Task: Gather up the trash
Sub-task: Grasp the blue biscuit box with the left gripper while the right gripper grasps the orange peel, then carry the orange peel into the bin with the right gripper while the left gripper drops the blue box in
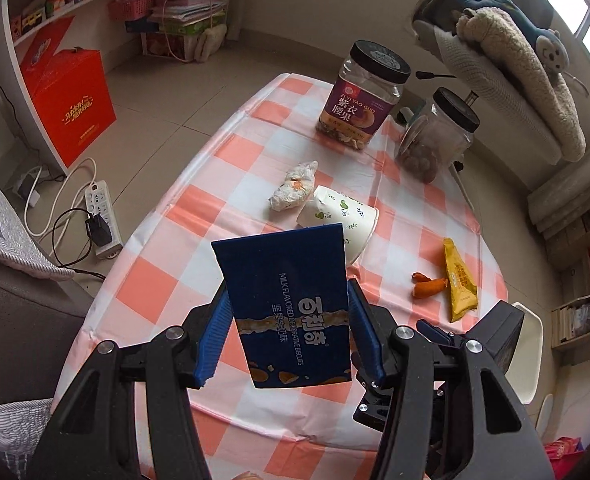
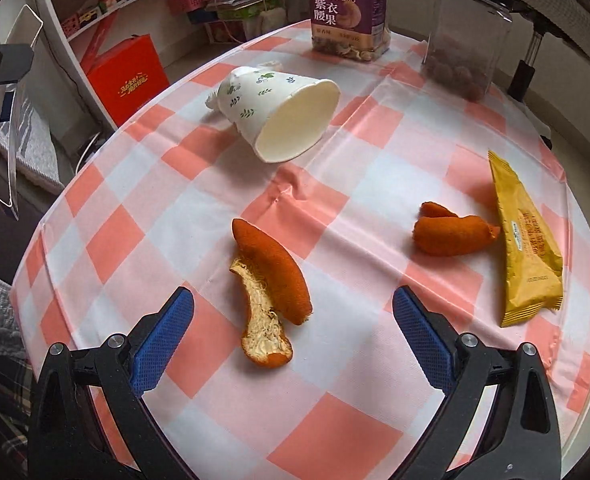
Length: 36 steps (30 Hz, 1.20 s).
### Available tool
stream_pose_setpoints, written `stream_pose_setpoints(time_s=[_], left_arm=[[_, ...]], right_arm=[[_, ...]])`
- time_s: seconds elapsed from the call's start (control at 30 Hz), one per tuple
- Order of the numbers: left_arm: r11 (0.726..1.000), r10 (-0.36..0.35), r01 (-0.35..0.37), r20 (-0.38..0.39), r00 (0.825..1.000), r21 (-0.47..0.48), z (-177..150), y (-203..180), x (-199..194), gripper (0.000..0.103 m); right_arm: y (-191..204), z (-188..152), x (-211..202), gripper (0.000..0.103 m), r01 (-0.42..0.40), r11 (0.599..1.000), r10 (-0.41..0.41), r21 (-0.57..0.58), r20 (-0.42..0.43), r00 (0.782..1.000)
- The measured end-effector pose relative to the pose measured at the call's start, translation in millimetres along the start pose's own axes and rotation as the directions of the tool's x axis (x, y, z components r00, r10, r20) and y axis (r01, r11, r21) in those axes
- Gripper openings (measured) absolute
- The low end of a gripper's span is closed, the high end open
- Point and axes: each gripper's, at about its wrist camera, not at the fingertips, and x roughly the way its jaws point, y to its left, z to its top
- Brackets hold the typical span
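Observation:
My left gripper (image 1: 289, 328) is shut on a blue biscuit box (image 1: 285, 304), held above the checked tablecloth (image 1: 199, 240). Beyond it lie a crumpled tissue (image 1: 293, 186), a tipped paper cup (image 1: 341, 216), orange peel (image 1: 427, 286) and a yellow wrapper (image 1: 459, 280). In the right wrist view my right gripper (image 2: 293, 334) stands open just over a long curl of orange peel (image 2: 271, 284), which lies between its fingers without touching them. A second peel (image 2: 451, 232) and the yellow wrapper (image 2: 525, 240) lie to the right. The paper cup (image 2: 283, 114) lies on its side farther back.
Two black-lidded jars, a nut jar (image 1: 361, 98) and a clear jar (image 1: 435, 136), stand at the table's far end. A red box (image 1: 69, 100) and a power strip (image 1: 101, 212) sit on the floor to the left. A white chair (image 1: 529, 344) stands at the right.

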Motion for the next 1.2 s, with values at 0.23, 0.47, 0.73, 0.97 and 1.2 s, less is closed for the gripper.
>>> stream_pose_setpoints(time_s=[0.23,0.47,0.73,0.97,1.2], left_arm=[[1.000,0.020,-0.020,-0.013,1.000,0.002,-5,17,3,0.055],[0.999,0.040,-0.040,0.001,0.999,-0.036,-4,32,1,0.055],[0.998,0.042,-0.040,0.037,0.998,-0.045,-3,30,-7,0.055],[0.999,0.018,-0.016,0.095,0.995,-0.031,-2,9,-19,0.055],[0.999,-0.027,0.024,0.119,0.993,0.026,-5,-29,-23,0.055]], right_arm=[[3,4,11,0.034,-0.019,1.000,0.020,-0.010,0.032,0.999],[0,10,-5,0.017,-0.010,1.000,0.008,0.021,0.089,0.996],[-10,26,-53,0.017,-0.014,0.998,-0.001,0.068,0.210,0.978],[-24,26,-99,0.017,-0.019,0.994,-0.016,0.112,0.301,0.954],[-41,14,-137,0.017,0.018,0.991,-0.064,0.129,0.360,0.931]])
